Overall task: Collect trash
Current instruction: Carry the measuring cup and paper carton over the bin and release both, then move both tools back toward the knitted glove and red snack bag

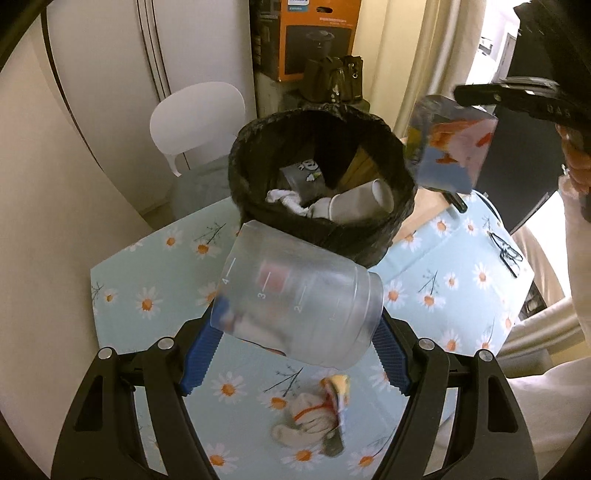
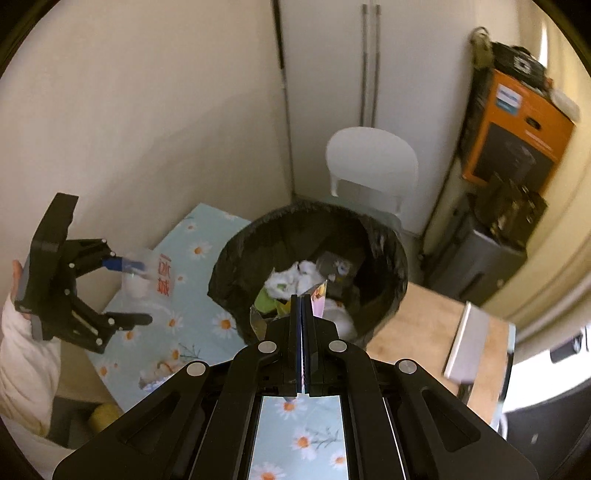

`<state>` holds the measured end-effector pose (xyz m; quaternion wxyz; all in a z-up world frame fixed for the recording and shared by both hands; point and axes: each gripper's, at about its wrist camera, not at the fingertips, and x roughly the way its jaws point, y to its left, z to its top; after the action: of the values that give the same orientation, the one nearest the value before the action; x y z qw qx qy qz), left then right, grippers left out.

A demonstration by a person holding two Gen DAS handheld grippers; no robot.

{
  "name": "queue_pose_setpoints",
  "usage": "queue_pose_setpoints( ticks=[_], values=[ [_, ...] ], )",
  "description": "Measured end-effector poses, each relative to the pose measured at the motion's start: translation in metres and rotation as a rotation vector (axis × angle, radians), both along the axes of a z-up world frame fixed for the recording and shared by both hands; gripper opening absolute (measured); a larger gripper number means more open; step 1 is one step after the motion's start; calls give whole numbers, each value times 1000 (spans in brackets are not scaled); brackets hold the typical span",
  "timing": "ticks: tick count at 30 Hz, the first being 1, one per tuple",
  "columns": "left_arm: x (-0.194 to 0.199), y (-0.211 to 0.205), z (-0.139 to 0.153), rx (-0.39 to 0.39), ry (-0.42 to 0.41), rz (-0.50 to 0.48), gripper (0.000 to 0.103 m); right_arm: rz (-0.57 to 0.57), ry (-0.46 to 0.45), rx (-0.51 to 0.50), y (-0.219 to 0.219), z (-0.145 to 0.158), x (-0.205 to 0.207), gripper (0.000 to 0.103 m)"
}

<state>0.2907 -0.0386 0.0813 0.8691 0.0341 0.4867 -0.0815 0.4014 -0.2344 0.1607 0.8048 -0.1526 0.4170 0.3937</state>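
My left gripper (image 1: 295,332) is shut on a clear plastic measuring cup (image 1: 299,299) and holds it tilted above the table, just in front of the black-lined trash bin (image 1: 321,136). The cup (image 2: 142,273) and left gripper (image 2: 136,291) also show in the right wrist view. My right gripper (image 2: 303,299) is shut on a foil snack wrapper (image 2: 284,306) above the bin's (image 2: 236,258) near rim; the wrapper (image 1: 450,147) hangs at the bin's right edge in the left wrist view. The bin holds paper cups (image 1: 354,203), tissues (image 1: 288,199) and a grey packet (image 1: 303,173).
Crumpled wrappers and tissue (image 1: 317,413) lie on the daisy-print tablecloth (image 1: 147,280) below the cup. Glasses (image 1: 504,253) lie at the right. A white chair (image 1: 195,118), an orange box (image 1: 314,33), a wooden surface (image 2: 424,325) and a notebook (image 2: 469,339) surround the bin.
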Motion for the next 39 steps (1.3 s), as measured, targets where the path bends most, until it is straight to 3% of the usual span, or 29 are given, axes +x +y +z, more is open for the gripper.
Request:
queue_pose_setpoints(
  ticks=[11, 21, 26, 30, 31, 32, 33, 34, 37, 39],
  values=[
    [37, -36, 6, 12, 9, 8, 75, 126, -21, 3, 5, 3, 34, 1],
    [93, -40, 10, -5, -10, -75, 75, 108, 2, 29, 11, -8, 64, 1],
    [124, -35, -2, -26, -1, -103, 75, 90, 26, 20, 22, -22, 83, 1],
    [136, -30, -14, -33, -6, -107, 85, 82, 46, 47, 25, -34, 92, 6],
    [137, -31, -16, -22, -12, -108, 91, 78, 42, 52, 25, -37, 94, 11],
    [136, -32, -19, -5, -27, -111, 94, 70, 36, 57, 24, -41, 95, 32],
    [135, -33, -20, 0, -35, -114, 96, 59, 30, 60, 21, -44, 95, 60],
    [133, -33, -21, -3, -43, -117, 96, 47, 24, 62, 19, -46, 94, 68],
    [124, -34, -22, -31, -68, -119, 97, 34, 12, 81, 11, -49, 90, 76],
    [119, -34, -21, -38, -84, -97, 97, 23, -3, 92, 6, -48, 86, 87]
  ],
)
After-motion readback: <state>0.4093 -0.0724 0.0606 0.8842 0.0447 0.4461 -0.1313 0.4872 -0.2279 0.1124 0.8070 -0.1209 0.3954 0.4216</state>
